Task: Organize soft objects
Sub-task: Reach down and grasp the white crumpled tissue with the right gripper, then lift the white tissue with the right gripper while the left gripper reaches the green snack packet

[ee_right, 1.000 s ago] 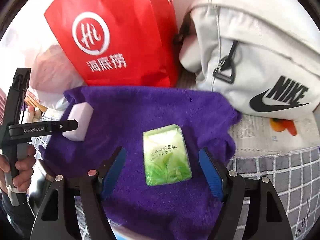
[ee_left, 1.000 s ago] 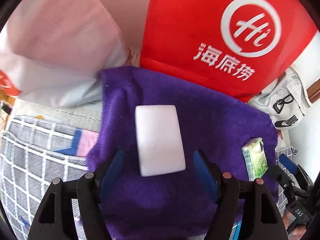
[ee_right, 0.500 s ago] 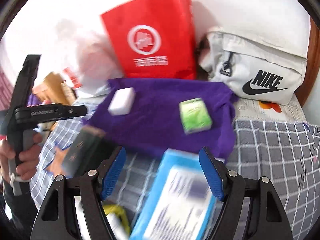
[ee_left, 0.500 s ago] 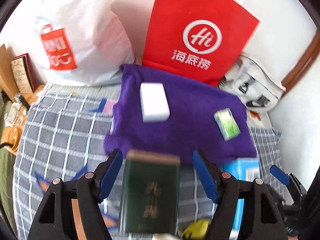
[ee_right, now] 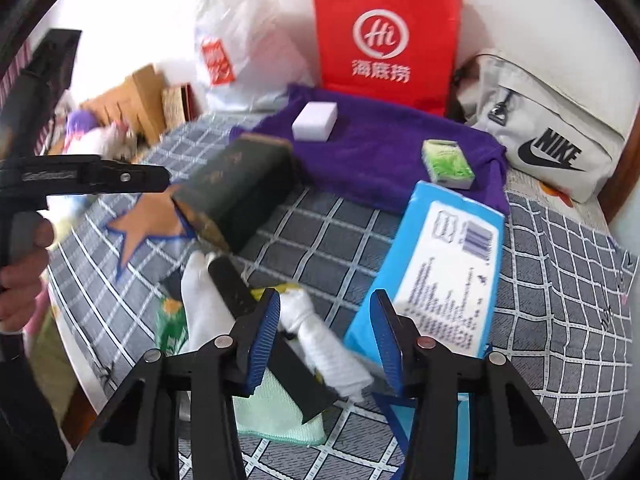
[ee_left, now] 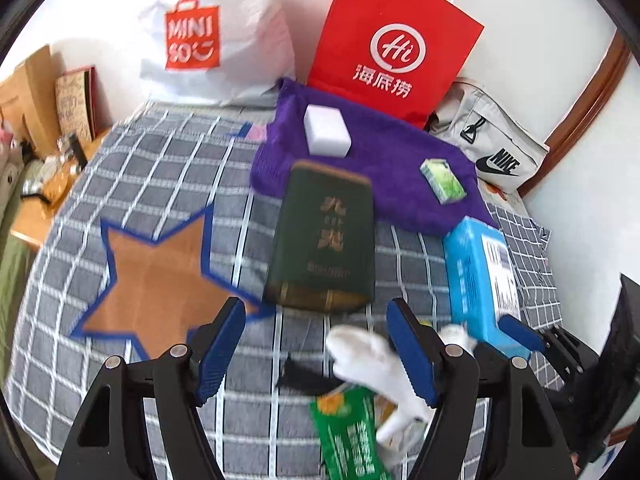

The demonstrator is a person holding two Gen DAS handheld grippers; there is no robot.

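On the checked bedspread point(ee_left: 120, 184) in front of me everything is spread out: the purple towel point(ee_left: 400, 160) lies at the far side against the red paper bag point(ee_left: 394, 40), with the white sponge block point(ee_left: 326, 134) and the small green tissue pack point(ee_left: 442, 180) resting on it, well apart. Nearer, the dark green box point(ee_left: 326, 240) sits just off the towel's edge, and the blue carton point(ee_right: 432, 276) lies to its right. My left gripper point(ee_left: 316, 348) hangs with fingers spread, nothing between them; the white sock point(ee_left: 368, 354) lies just ahead of my right-hand finger. My right gripper point(ee_right: 326, 334) has just been narrowing its jaws, and the sock point(ee_right: 320, 336) runs through the gap, though the pads don't press it.
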